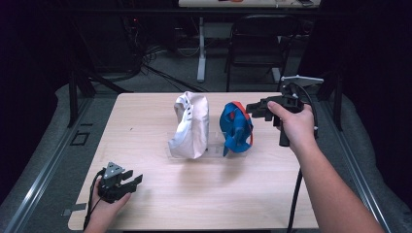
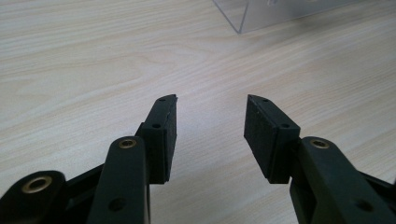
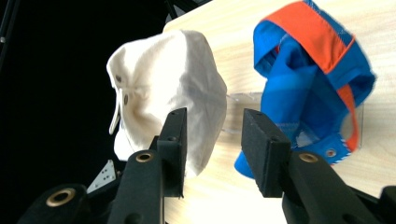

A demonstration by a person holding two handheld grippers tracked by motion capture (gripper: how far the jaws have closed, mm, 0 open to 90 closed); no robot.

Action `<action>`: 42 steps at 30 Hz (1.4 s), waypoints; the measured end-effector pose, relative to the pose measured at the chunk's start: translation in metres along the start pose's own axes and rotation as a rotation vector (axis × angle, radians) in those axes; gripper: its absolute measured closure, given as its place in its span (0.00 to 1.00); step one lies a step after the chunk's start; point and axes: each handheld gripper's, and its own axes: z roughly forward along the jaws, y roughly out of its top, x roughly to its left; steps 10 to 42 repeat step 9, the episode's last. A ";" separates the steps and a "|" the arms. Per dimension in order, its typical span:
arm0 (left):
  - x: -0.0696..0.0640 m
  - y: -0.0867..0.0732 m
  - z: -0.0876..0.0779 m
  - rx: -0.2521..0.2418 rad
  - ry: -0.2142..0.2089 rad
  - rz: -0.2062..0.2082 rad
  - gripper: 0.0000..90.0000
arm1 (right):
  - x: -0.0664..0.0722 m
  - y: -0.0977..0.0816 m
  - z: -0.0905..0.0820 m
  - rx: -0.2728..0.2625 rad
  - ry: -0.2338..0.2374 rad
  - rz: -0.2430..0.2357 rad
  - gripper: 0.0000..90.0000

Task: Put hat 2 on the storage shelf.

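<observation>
Just left of the right gripper (image 1: 253,108), whose empty jaws gape, the blue-and-orange fabric cap (image 1: 236,127) stands upright; the left gripper (image 1: 130,180), well apart, gapes empty too.

Matt pale wood-grain table (image 1: 160,194); soft white cloth hat (image 1: 190,124); blue-and-orange cloth hat (image 1: 236,127) at its 3 o'clock; clear glossy plastic stand (image 2: 261,14).

High view: fixed above person's side, looks forward and down over whole table (image 1: 160,194), room floor beyond. Left gripper view: low, close over tabletop, along own jaws; clear stand (image 2: 275,11) corner at top. Right gripper view: tilted, near, facing white hat (image 3: 163,88) and blue-orange hat (image 3: 313,79). High and right gripper views share both hats.
</observation>
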 end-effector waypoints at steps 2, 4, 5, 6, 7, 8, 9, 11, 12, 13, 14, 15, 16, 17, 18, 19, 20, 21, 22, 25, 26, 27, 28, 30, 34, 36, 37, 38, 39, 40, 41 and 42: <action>-0.001 0.000 0.000 -0.001 0.001 -0.003 0.60 | -0.003 -0.005 -0.001 0.000 -0.006 -0.011 0.66; -0.001 0.000 0.001 -0.002 0.003 -0.004 0.58 | -0.007 -0.012 -0.003 -0.013 -0.013 -0.028 0.62; -0.001 0.000 0.001 -0.004 0.002 -0.003 0.57 | -0.008 -0.015 -0.004 -0.020 -0.016 -0.039 0.61; -0.001 0.000 0.001 -0.006 0.001 -0.003 0.57 | -0.010 -0.019 -0.004 -0.041 -0.020 -0.058 0.59; -0.001 0.000 0.001 -0.006 0.001 -0.003 0.56 | -0.012 -0.027 -0.006 -0.072 -0.022 -0.082 0.56; 0.000 0.000 0.001 -0.008 0.003 -0.003 0.55 | -0.014 -0.032 -0.007 -0.076 -0.028 -0.099 0.55; 0.000 -0.001 0.001 -0.008 0.001 -0.006 0.55 | -0.018 -0.042 -0.006 -0.093 -0.030 -0.121 0.54; 0.000 -0.001 0.001 -0.008 0.001 -0.006 0.55 | -0.018 -0.042 -0.006 -0.093 -0.030 -0.121 0.54; 0.000 -0.001 0.001 -0.008 0.001 -0.006 0.55 | -0.018 -0.042 -0.006 -0.093 -0.030 -0.121 0.54; 0.000 -0.001 0.001 -0.008 0.001 -0.006 0.55 | -0.018 -0.042 -0.006 -0.093 -0.030 -0.121 0.54; 0.000 -0.001 0.001 -0.008 0.001 -0.006 0.55 | -0.018 -0.042 -0.006 -0.093 -0.030 -0.121 0.54; 0.000 -0.001 0.001 -0.008 0.001 -0.006 0.55 | -0.018 -0.042 -0.006 -0.093 -0.030 -0.121 0.54; 0.000 -0.001 0.001 -0.008 0.001 -0.006 0.55 | -0.018 -0.042 -0.006 -0.093 -0.030 -0.121 0.54; 0.000 -0.001 0.001 -0.008 0.001 -0.006 0.55 | -0.018 -0.042 -0.006 -0.093 -0.030 -0.121 0.54; 0.000 -0.001 0.001 -0.008 0.001 -0.006 0.55 | -0.018 -0.042 -0.006 -0.093 -0.030 -0.121 0.54; 0.000 -0.001 0.001 -0.008 0.001 -0.006 0.55 | -0.018 -0.042 -0.006 -0.093 -0.030 -0.121 0.54; 0.000 -0.001 0.001 -0.008 0.001 -0.006 0.55 | -0.018 -0.042 -0.006 -0.093 -0.030 -0.121 0.54; 0.000 -0.001 0.001 -0.008 0.001 -0.006 0.55 | -0.018 -0.042 -0.006 -0.093 -0.030 -0.121 0.54; 0.000 -0.001 0.001 -0.008 0.001 -0.006 0.55 | -0.018 -0.042 -0.006 -0.093 -0.030 -0.121 0.54; 0.000 -0.001 0.001 -0.008 0.001 -0.006 0.55 | -0.018 -0.042 -0.006 -0.093 -0.030 -0.121 0.54; 0.000 -0.001 0.001 -0.008 0.001 -0.006 0.55 | -0.018 -0.042 -0.006 -0.093 -0.030 -0.121 0.54; 0.000 -0.001 0.001 -0.008 0.001 -0.006 0.55 | -0.018 -0.042 -0.006 -0.093 -0.030 -0.121 0.54; 0.000 -0.001 0.001 -0.008 0.001 -0.006 0.55 | -0.018 -0.042 -0.006 -0.093 -0.030 -0.121 0.54; 0.000 -0.001 0.001 -0.008 0.001 -0.006 0.55 | -0.018 -0.042 -0.006 -0.093 -0.030 -0.121 0.54; 0.000 -0.001 0.001 -0.008 0.001 -0.006 0.55 | -0.018 -0.042 -0.006 -0.093 -0.030 -0.121 0.54; 0.000 -0.001 0.001 -0.008 0.001 -0.006 0.55 | -0.018 -0.042 -0.006 -0.093 -0.030 -0.121 0.54; 0.000 -0.001 0.001 -0.008 0.001 -0.006 0.55 | -0.018 -0.042 -0.006 -0.093 -0.030 -0.121 0.54; 0.000 -0.001 0.001 -0.008 0.001 -0.006 0.55 | -0.018 -0.042 -0.006 -0.093 -0.030 -0.121 0.54; 0.000 -0.001 0.001 -0.008 0.001 -0.006 0.55 | -0.018 -0.042 -0.006 -0.093 -0.030 -0.121 0.54; 0.000 -0.001 0.001 -0.008 0.001 -0.006 0.55 | -0.018 -0.042 -0.006 -0.093 -0.030 -0.121 0.54; 0.000 -0.001 0.001 -0.008 0.001 -0.006 0.55 | -0.018 -0.042 -0.006 -0.093 -0.030 -0.121 0.54; 0.000 -0.001 0.001 -0.008 0.001 -0.006 0.55 | -0.018 -0.042 -0.006 -0.093 -0.030 -0.121 0.54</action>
